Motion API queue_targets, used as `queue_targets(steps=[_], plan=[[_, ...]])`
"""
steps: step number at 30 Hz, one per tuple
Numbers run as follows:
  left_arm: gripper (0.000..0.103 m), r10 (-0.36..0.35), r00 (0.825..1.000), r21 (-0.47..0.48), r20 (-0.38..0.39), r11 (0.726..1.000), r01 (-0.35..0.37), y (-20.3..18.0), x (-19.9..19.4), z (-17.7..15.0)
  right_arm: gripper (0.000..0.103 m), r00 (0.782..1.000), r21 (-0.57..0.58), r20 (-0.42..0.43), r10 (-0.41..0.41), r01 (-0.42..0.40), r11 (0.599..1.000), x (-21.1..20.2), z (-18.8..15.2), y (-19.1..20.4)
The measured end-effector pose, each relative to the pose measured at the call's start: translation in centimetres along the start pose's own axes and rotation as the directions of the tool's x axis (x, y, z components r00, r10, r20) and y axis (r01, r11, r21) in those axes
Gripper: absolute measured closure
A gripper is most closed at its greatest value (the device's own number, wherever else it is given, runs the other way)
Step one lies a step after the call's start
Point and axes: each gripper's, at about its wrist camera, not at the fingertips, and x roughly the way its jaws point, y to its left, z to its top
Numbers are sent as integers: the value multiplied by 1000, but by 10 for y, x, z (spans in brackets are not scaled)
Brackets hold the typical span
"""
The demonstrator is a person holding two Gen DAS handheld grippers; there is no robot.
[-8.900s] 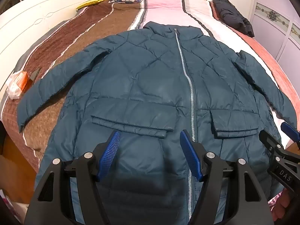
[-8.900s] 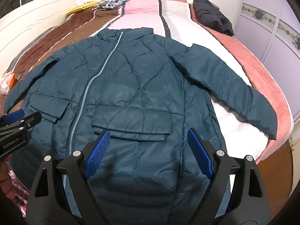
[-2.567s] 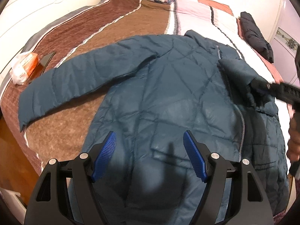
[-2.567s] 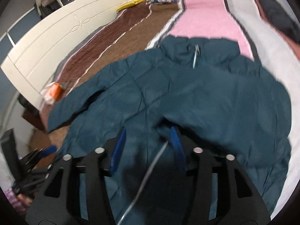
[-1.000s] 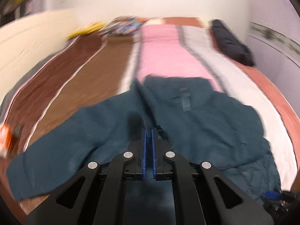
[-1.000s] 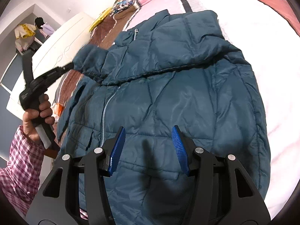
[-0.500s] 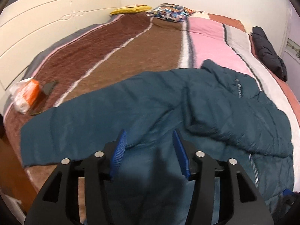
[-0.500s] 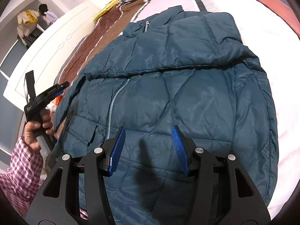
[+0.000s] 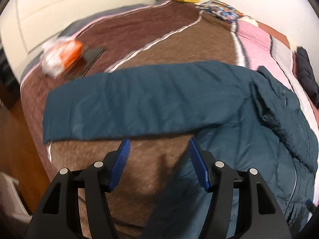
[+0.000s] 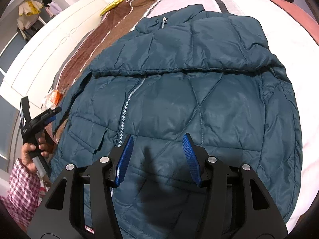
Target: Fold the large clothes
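A dark teal quilted puffer jacket point(image 10: 179, 103) lies face up on the bed. Its right sleeve point(image 10: 189, 47) is folded across the chest. Its left sleeve point(image 9: 139, 103) lies stretched out flat over the brown blanket. My left gripper point(image 9: 159, 159) is open and empty, hovering just below that sleeve, near the armpit. It also shows at the left edge of the right wrist view point(image 10: 45, 115). My right gripper point(image 10: 155, 155) is open and empty above the lower front of the jacket, beside the zipper point(image 10: 125, 111).
The bed has a striped brown, pink and white blanket point(image 9: 179, 45). An orange-and-white packet point(image 9: 61, 57) and a dark phone point(image 9: 91, 55) lie near the bed's left edge. A black garment point(image 9: 307, 73) lies at the far right. A white headboard point(image 10: 49, 45) runs along the left.
My left gripper has let go of the folded right sleeve, opened, and swung left and down toward the outstretched left sleeve. My right gripper has stayed open above the jacket front.
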Motion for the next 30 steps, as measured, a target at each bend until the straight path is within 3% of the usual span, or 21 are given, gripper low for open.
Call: queue_targets(steps=[6,10,13,15,19,22,25,29,30], plan=[[41,-23,998,-144,-51,989,15,38,13,-1,51,1000,-12,-29,8,-9,1000,12,6,16],[41,-67,995,-298,-79,954,41,67,23,-1,51,999,-72,-33,28,-30,997,22,12,41],[41,-121,989,-411,-88,909,75,85,30,0,51,998,-114,-56,28,-34,993,32,12,57],[38,-169,982,-492,-90,864,104,98,36,-2,51,997,-131,-75,30,-40,991,40,9,65],[35,-245,968,-647,-53,747,153,121,43,-7,51,994,-146,-103,28,-43,988,51,6,73],[35,-263,965,-724,-18,669,169,133,46,-9,51,993,-154,-114,23,-41,987,55,6,77],[35,-264,964,-770,10,614,176,139,49,-8,51,993,-162,-114,21,-39,986,56,5,78],[36,-234,972,-796,33,582,167,146,54,-3,51,994,-159,-109,18,-36,987,56,5,78],[46,-226,974,-796,28,584,159,148,56,-1,51,994,-156,-107,18,-34,987,55,5,77]])
